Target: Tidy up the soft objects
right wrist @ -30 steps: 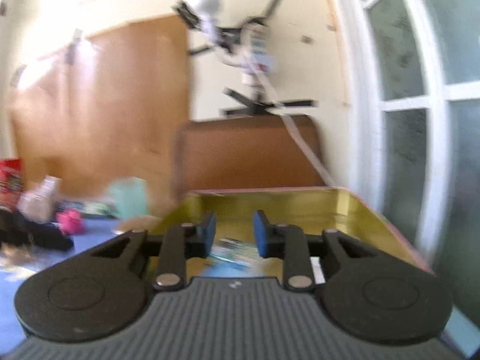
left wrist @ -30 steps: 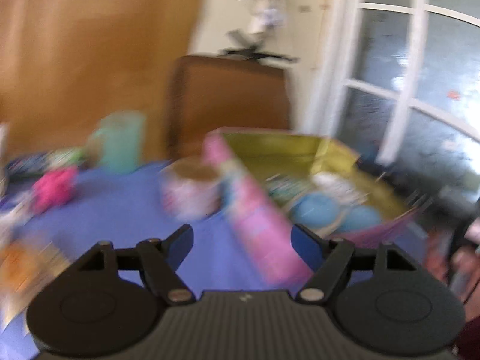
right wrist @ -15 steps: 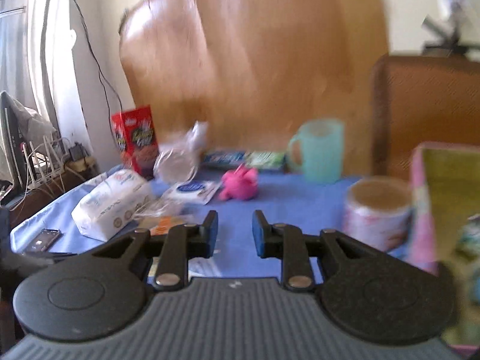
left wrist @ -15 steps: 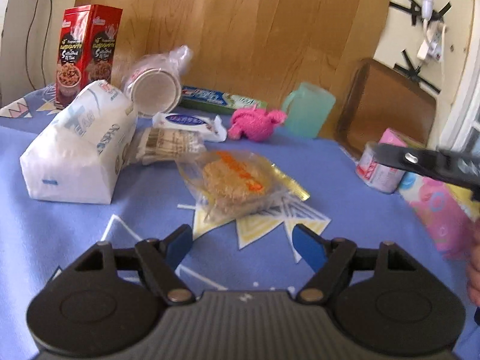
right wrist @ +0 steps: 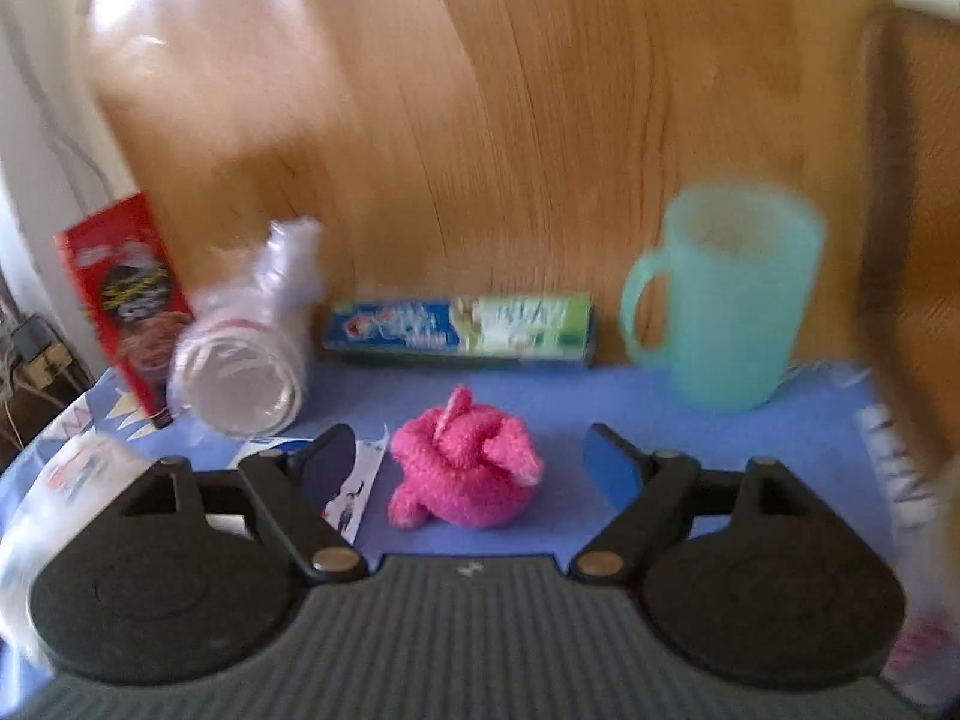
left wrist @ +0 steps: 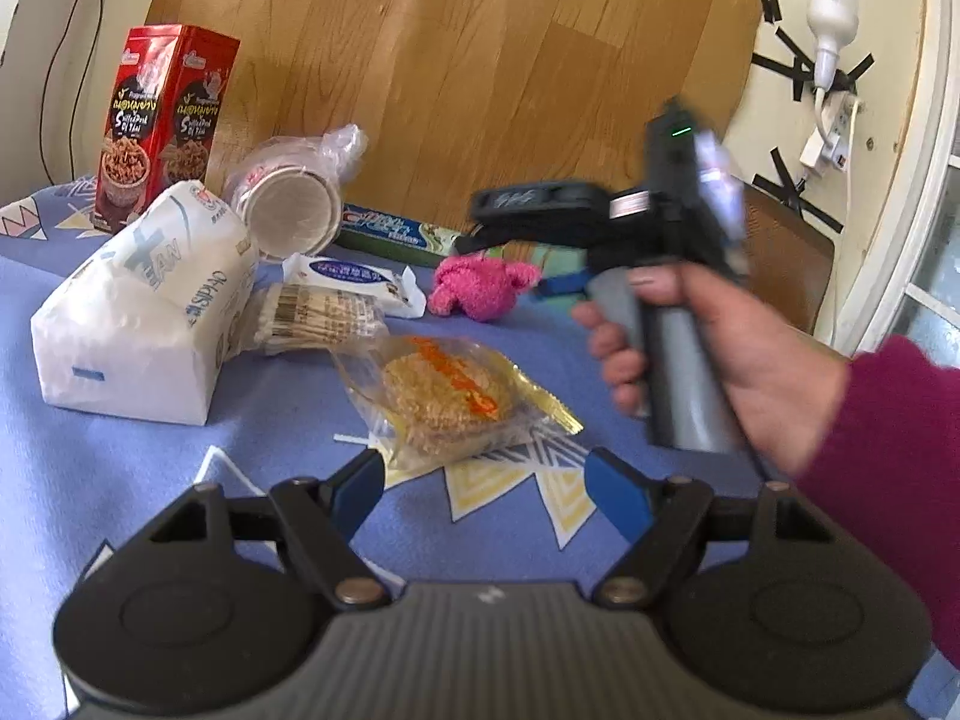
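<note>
A pink fluffy cloth bundle (right wrist: 465, 471) lies on the blue tablecloth (right wrist: 750, 450); it also shows in the left wrist view (left wrist: 480, 288). My right gripper (right wrist: 471, 465) is open, its fingers on either side of the bundle, just above the cloth. In the left wrist view the right gripper (left wrist: 510, 252) shows hand-held beside the bundle. My left gripper (left wrist: 486, 486) is open and empty, low over the table, with a clear noodle packet (left wrist: 450, 396) just ahead of it. A white soft tissue pack (left wrist: 144, 312) lies at the left.
A turquoise mug (right wrist: 726, 294) and a toothpaste box (right wrist: 462, 327) stand at the back by the wooden board. A red snack box (left wrist: 162, 120), bagged paper cups (left wrist: 294, 204), a wipes packet (left wrist: 354, 279) and a cotton-swab pack (left wrist: 318, 318) lie at the left.
Both grippers swung left from the pink box to the table. The right gripper opened and moved forward around the pink bundle. The left gripper held still over the last half second.
</note>
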The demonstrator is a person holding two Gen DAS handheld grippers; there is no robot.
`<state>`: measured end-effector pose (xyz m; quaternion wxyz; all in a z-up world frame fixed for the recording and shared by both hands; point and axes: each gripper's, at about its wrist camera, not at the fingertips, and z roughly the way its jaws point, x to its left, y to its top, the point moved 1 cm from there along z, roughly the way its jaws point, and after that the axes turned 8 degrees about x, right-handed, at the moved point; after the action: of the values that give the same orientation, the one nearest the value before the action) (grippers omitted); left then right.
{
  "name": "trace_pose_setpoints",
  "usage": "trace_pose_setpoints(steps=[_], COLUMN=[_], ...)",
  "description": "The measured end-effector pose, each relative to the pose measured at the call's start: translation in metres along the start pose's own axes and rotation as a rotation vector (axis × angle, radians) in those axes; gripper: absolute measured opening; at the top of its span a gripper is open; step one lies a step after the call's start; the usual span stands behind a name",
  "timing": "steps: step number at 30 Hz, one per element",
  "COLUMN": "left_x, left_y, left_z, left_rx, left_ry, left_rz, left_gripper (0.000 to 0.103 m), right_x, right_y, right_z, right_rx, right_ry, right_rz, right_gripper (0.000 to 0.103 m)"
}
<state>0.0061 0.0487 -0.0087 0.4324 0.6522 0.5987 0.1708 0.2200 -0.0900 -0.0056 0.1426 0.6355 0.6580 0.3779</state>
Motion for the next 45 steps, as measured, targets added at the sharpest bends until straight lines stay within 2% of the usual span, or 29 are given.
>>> trace_pose_setpoints(steps=[1, 3, 5, 9, 11, 15, 16, 18, 20, 22, 24, 25, 26, 27, 28, 29, 30, 32, 34, 38, 40, 42, 43, 45], left_x=[0.000, 0.002, 0.006, 0.014, 0.018, 0.014, 0.007, -0.015, -0.041, -0.063, -0.072, -0.074, -0.076, -0.079, -0.084, -0.091, -0.099, -0.121, -0.140, -0.151, -0.143, -0.131, -0.126, -0.123], left_y=[0.000, 0.000, 0.001, 0.002, 0.002, 0.002, 0.002, 0.000, -0.003, -0.007, -0.010, -0.011, -0.010, -0.009, -0.007, -0.005, -0.003, 0.003, 0.011, 0.017, 0.022, 0.033, 0.039, 0.050], left_z=[-0.001, -0.002, -0.003, -0.005, -0.007, -0.007, -0.007, -0.007, 0.000, 0.013, 0.028, 0.035, 0.040, 0.041, 0.042, 0.042, 0.040, 0.033, 0.032, 0.030, 0.025, 0.026, 0.029, 0.036], left_rx=[-0.004, -0.010, -0.013, -0.019, -0.023, 0.020, 0.036, 0.067, 0.112, 0.174, 0.222, 0.247, 0.260, 0.259, 0.282, 0.296, 0.289, 0.243, 0.225, 0.228, 0.200, 0.171, 0.165, 0.154], left_ry=[-0.002, -0.011, -0.026, -0.063, -0.102, -0.172, -0.210, -0.283, -0.318, -0.318, -0.308, -0.303, -0.290, -0.288, -0.319, -0.351, -0.360, -0.335, -0.351, -0.352, -0.328, -0.280, -0.254, -0.242], left_rz=[0.000, -0.007, -0.023, -0.064, -0.081, -0.080, -0.071, -0.035, 0.026, 0.073, 0.073, 0.065, 0.056, 0.057, 0.064, 0.076, 0.101, 0.187, 0.248, 0.275, 0.251, 0.213, 0.193, 0.173], left_gripper=[0.076, 0.076, 0.076, 0.076, 0.076, 0.074, 0.072, 0.070, 0.070, 0.067, 0.067, 0.060, 0.058, 0.048, 0.032, 0.029, 0.029, 0.029, 0.032, 0.035, 0.048, 0.061, 0.070, 0.080], right_x=[-0.001, 0.000, -0.001, -0.017, -0.026, -0.037, -0.037, -0.039, -0.044, -0.044, -0.044, -0.042, -0.041, -0.037, -0.035, -0.034, -0.034, -0.035, -0.042, -0.053, -0.054, -0.053, -0.054, -0.055], right_y=[0.000, -0.008, -0.025, -0.069, -0.101, -0.166, -0.183, -0.206, -0.222, -0.226, -0.228, -0.228, -0.228, -0.226, -0.225, -0.226, -0.227, -0.226, -0.223, -0.224, -0.229, -0.228, -0.226, -0.221], right_z=[0.007, -0.004, -0.030, -0.110, -0.149, -0.204, -0.214, -0.226, -0.231, -0.226, -0.221, -0.219, -0.217, -0.211, -0.209, -0.212, -0.216, -0.227, -0.233, -0.239, -0.241, -0.238, -0.236, -0.231], right_rx=[0.036, 0.010, -0.023, -0.083, -0.074, -0.045, -0.041, -0.047, -0.052, -0.046, -0.055, -0.064, -0.068, -0.066, -0.071, -0.081, -0.100, -0.166, -0.191, -0.172, -0.176, -0.187, -0.195, -0.195], right_ry=[-0.013, -0.023, -0.007, 0.040, 0.084, 0.104, 0.094, 0.076, 0.076, 0.071, 0.068, 0.060, 0.057, 0.059, 0.063, 0.069, 0.074, 0.032, 0.018, 0.021, 0.005, -0.020, -0.028, -0.031], right_rz=[-0.001, -0.010, -0.028, -0.035, -0.058, -0.154, -0.164, -0.162, -0.149, -0.148, -0.156, -0.167, -0.178, -0.186, -0.196, -0.210, -0.224, -0.249, -0.246, -0.244, -0.265, -0.272, -0.274, -0.262], right_gripper=[0.050, 0.046, 0.046, 0.046, 0.046, 0.048, 0.048, 0.050, 0.051, 0.052, 0.052, 0.052, 0.051, 0.047, 0.037, 0.014, 0.010, 0.011, 0.014, 0.014, 0.021, 0.042, 0.043, 0.046])
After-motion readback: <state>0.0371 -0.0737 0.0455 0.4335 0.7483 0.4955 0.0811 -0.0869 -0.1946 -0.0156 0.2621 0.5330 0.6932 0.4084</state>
